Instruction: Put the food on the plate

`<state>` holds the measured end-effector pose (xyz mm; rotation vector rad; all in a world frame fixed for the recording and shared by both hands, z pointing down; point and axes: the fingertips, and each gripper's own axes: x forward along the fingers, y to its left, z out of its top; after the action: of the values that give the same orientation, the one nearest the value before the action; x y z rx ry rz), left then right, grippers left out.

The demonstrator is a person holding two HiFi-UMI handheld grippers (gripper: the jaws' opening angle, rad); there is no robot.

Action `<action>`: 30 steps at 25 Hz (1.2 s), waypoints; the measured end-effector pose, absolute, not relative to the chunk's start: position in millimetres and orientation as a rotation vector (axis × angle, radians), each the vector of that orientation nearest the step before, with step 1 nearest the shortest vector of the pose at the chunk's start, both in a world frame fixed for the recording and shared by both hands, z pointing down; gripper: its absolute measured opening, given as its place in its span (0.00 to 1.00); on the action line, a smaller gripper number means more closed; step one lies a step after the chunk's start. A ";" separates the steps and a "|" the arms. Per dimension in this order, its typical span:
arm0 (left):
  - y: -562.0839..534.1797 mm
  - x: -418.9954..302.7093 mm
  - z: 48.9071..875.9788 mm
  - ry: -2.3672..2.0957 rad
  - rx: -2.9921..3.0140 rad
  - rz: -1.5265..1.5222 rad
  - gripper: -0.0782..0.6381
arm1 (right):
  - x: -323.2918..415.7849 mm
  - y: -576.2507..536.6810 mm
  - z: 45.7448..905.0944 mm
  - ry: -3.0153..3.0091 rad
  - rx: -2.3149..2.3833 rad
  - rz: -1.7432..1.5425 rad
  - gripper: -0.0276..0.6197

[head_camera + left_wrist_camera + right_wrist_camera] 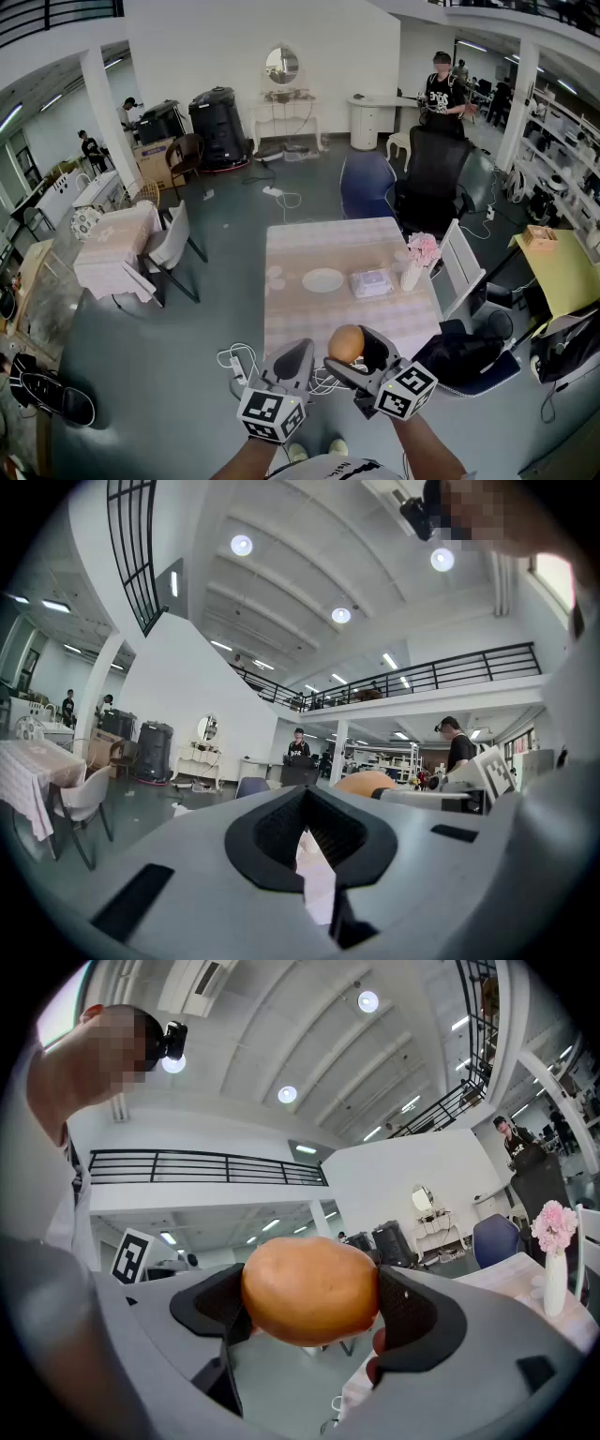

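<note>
Two grey tongs with marker cubes are held up at the near end of a long table under a pink-and-white checked cloth point(309, 246), and much of them is hard to see from above: the person's forearms are cut off at the lower edge of the head view, and the cubes cover most of each tool's body. The left tongs point(298, 354) have their black pads pressed together with nothing between them; in the left gripper view only a thin sliver of pale cloth shows through the seam. The right tongs point(351, 351) are pinching a round, smooth orange-brown piece of food point(346, 343), one pad against each flank, so its sides are covered while its top and front bulge out between the jaws. From the left gripper view only its upper curve peeks over the grey body, off to the right. The food is in the air just beside the left tongs' tip, over the table's near edge and well apart from the small round white plate point(322, 279) lying bare toward the middle of the cloth. Just right of the plate lies a clear wrapped packet point(371, 283) whose contents I cannot make out. A slim white vase of pink flowers point(420, 253) stands near the right edge. Two faint round shapes point(275, 277) at the left edge are too pale to identify.
</note>
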<state>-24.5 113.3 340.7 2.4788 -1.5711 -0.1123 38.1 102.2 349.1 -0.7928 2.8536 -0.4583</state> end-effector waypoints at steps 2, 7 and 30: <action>109.3 -21.0 339.1 -1.568 2.486 -0.116 0.12 | 41.0 97.7 347.0 2.850 -0.796 -0.449 0.68; 106.0 -18.9 338.2 -1.564 2.491 -0.114 0.12 | 42.6 92.9 346.4 2.848 -0.802 -0.444 0.68; 98.7 -6.4 347.3 -1.634 2.453 -0.087 0.12 | 76.4 81.6 350.2 2.802 -0.831 -0.476 0.68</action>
<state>-6.4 98.7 347.3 2.4534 -1.6338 -0.0865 76.4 81.6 350.2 -0.8313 2.8015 -0.4762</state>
